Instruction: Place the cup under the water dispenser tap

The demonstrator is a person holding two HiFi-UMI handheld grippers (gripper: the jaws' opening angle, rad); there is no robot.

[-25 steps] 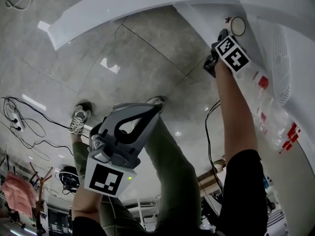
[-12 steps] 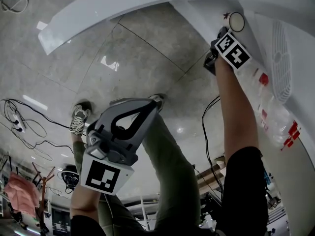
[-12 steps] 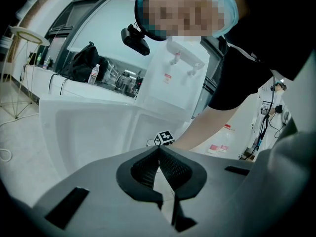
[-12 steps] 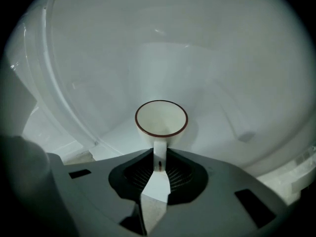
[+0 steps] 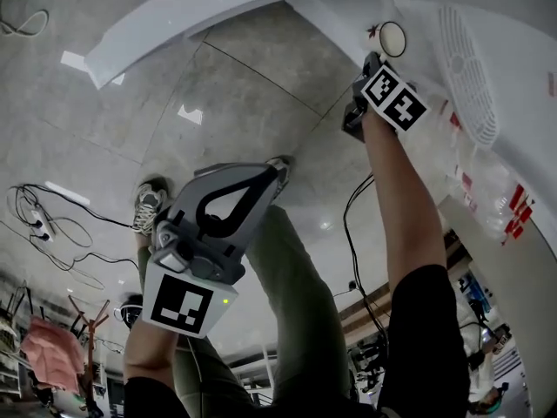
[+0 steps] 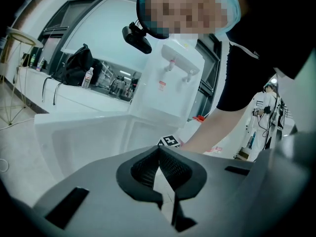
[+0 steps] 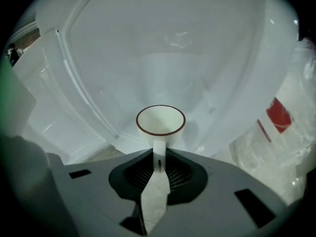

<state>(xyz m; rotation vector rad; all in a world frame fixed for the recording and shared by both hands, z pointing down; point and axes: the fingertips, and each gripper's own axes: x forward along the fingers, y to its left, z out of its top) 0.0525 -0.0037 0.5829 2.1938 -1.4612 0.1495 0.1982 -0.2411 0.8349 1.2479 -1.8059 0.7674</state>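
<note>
Cup (image 7: 160, 121) was gripped by its handle between the fingers of the right gripper (image 7: 159, 158), which had just been closing on it. A white surface (image 7: 148, 43) was seen behind. The left gripper (image 6: 159, 152) was noted empty, its fingers closed together.

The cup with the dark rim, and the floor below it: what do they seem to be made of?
Cup: probably glazed ceramic, possibly enamel. The wall is smooth, opaque and white, with a thin red-brown line round the rim and a flat slab handle.
Floor: polished stone or ceramic tile, grey and mottled. Thin straight joints mark the tiles, and sharp reflections of lights show a glossy finish.
</note>
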